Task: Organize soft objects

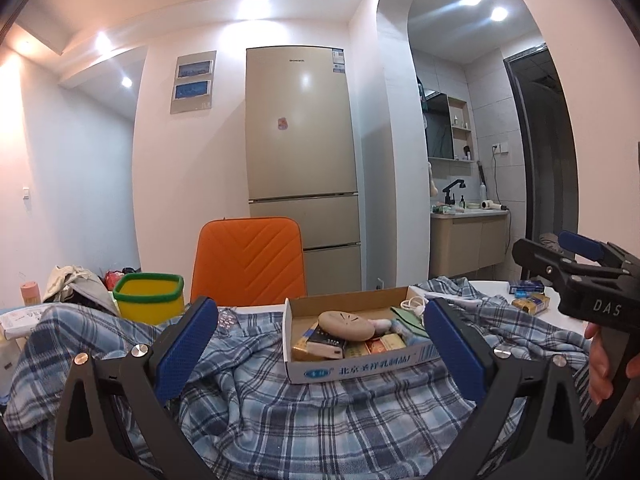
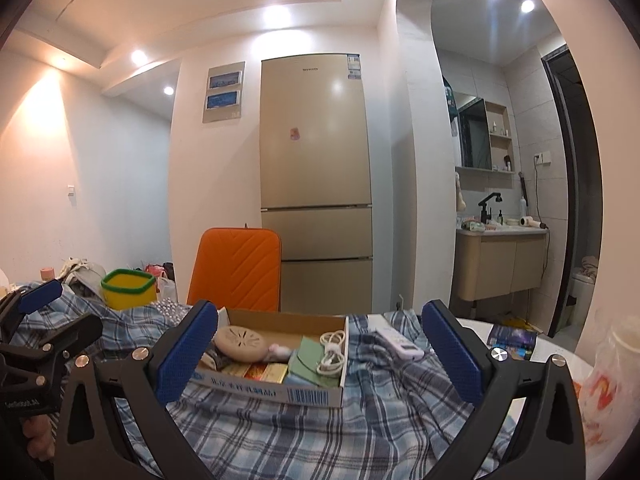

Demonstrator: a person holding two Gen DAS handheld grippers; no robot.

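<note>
Progress: while the plaid cloth [image 1: 320, 412] lies rumpled and unfolded, I judge the tidying barely begun; nothing soft looks sorted yet.
Landmark: my cardboard box [image 1: 352, 364] sits on top of the cloth, holding a round tan case [image 1: 346, 325], packets and a white cable [image 2: 332, 350].
Cloth: it spreads under the box and out to both sides of it, with folds bunched in front of the box nearest me.
What is left: as I see it, the box must come off the cloth before I can smooth and fold it.
Left gripper [image 1: 320, 350]: my fingers are spread wide, framing the box on either side, pinching nothing and touching nothing I can see.
Right gripper [image 2: 320, 354]: likewise spread wide and empty, its pads apart from the box; it hovers above the cloth.
Other items: a white remote [image 2: 399, 343] lies on the cloth right of the box; a yellow tub [image 1: 150, 296] stands behind and left of the box.
</note>
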